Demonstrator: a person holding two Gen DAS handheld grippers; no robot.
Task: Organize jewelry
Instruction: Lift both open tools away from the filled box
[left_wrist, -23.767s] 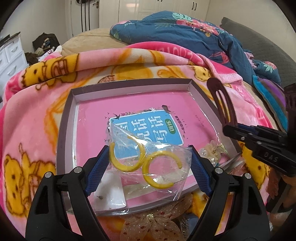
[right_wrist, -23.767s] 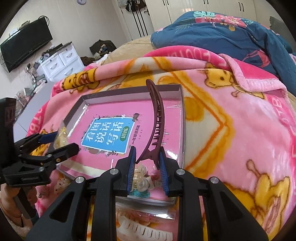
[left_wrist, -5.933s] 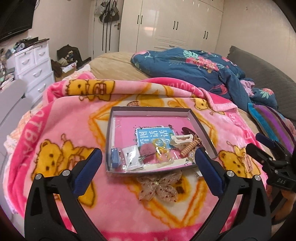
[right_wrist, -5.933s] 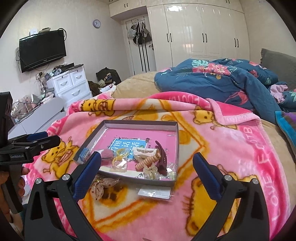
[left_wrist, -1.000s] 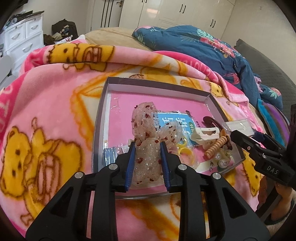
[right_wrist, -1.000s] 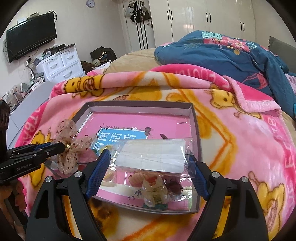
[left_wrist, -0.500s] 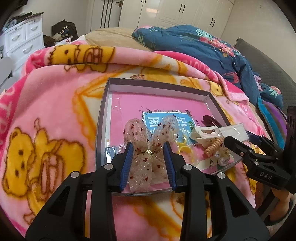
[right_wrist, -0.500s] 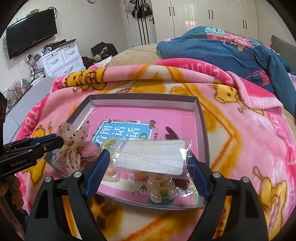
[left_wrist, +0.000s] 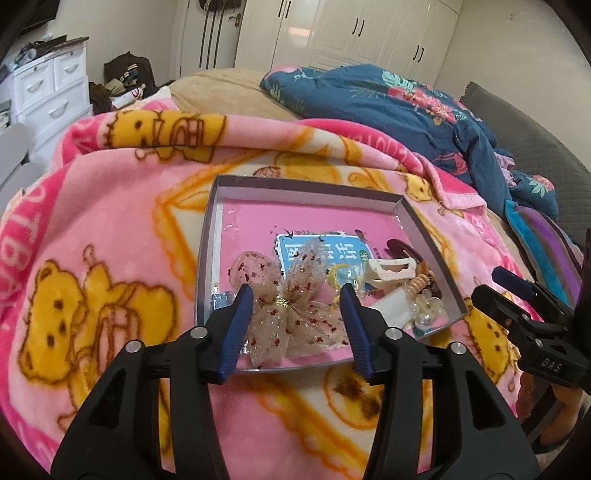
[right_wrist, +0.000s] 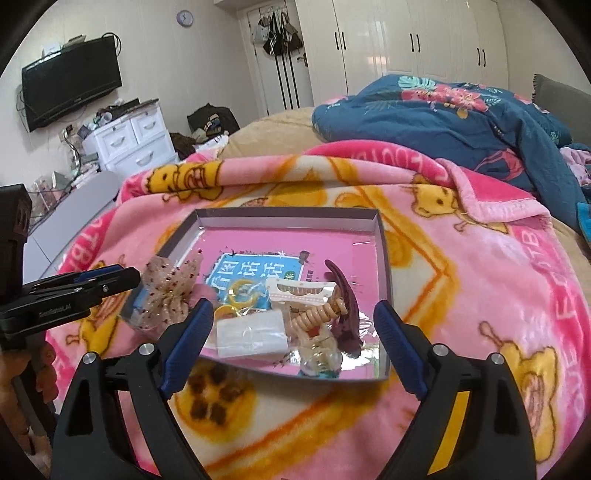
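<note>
A grey-rimmed tray (left_wrist: 303, 184) (right_wrist: 382, 236) with a pink floor lies on the pink bear blanket. A sheer bow with red dots (left_wrist: 291, 302) (right_wrist: 168, 291) lies at the tray's near left. My left gripper (left_wrist: 299, 328) is open around the bow, just above the near rim. A clear bag with white contents (right_wrist: 251, 334) lies in the tray's near middle, and my right gripper (right_wrist: 293, 347) is open and empty above it. Yellow rings (right_wrist: 240, 291), a white comb (right_wrist: 299, 291), a coiled tie (right_wrist: 317, 314) and a maroon clip (right_wrist: 345, 306) also lie in the tray.
A blue floral duvet (right_wrist: 461, 110) lies at the far right of the bed. White drawers (right_wrist: 129, 140) and a wall TV (right_wrist: 70, 85) stand at the left. The pink blanket (left_wrist: 92, 229) surrounds the tray.
My left gripper opened, let go of the bow and drew back; the bow now lies in the tray. My right gripper released the clear bag into the tray and pulled back.
</note>
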